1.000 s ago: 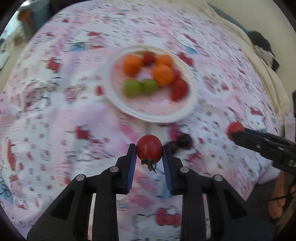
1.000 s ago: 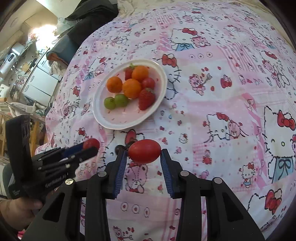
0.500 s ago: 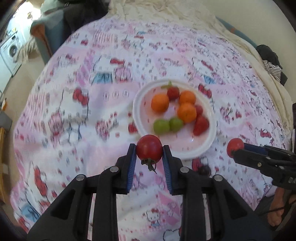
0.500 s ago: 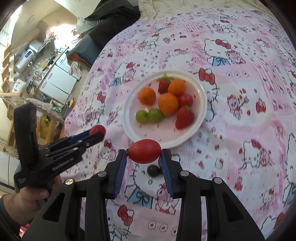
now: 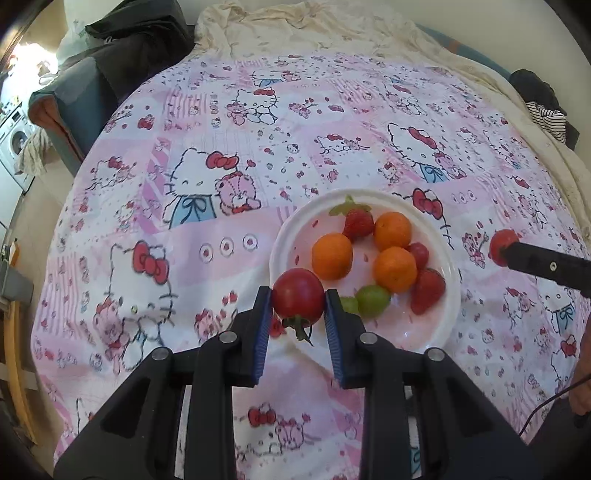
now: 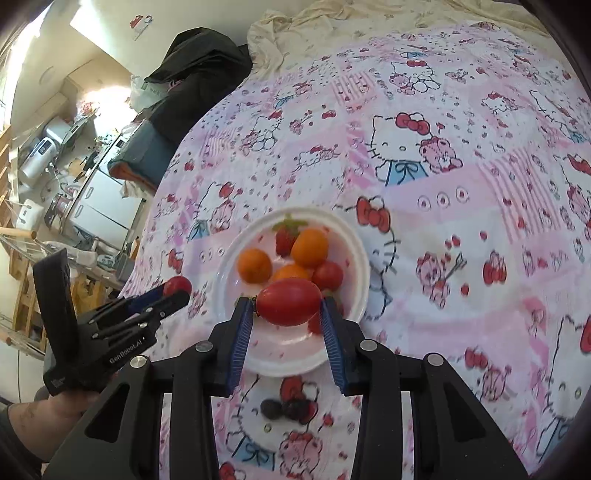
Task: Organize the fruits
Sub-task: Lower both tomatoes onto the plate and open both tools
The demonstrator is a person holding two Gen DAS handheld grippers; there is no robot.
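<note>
A white plate (image 5: 282,236) on the pink cartoon-print bedsheet holds three oranges (image 5: 331,255), strawberries (image 5: 427,290), green grapes (image 5: 373,301) and a small tomato. My left gripper (image 5: 298,295) is shut on a round red tomato (image 5: 298,301) with its stem hanging down, over the plate's near left rim. My right gripper (image 6: 285,302) is shut on an oval red tomato (image 6: 289,301) above the plate's (image 6: 356,240) near side. Each gripper shows in the other's view: the right gripper (image 5: 506,253) to the right of the plate, the left gripper (image 6: 181,291) to its left.
A dark grape (image 6: 271,409) lies on the sheet below the plate. A cream blanket (image 5: 332,33) and dark clothes (image 6: 199,74) lie at the bed's far end. The bed edge drops off on the left toward a floor with appliances (image 6: 99,206). A person's hand (image 6: 48,410) grips the left tool.
Both grippers have moved across the bed with their tomatoes still held. The plate has slid lower in both views and now sits directly behind the held tomatoes. More of the bed shows.
</note>
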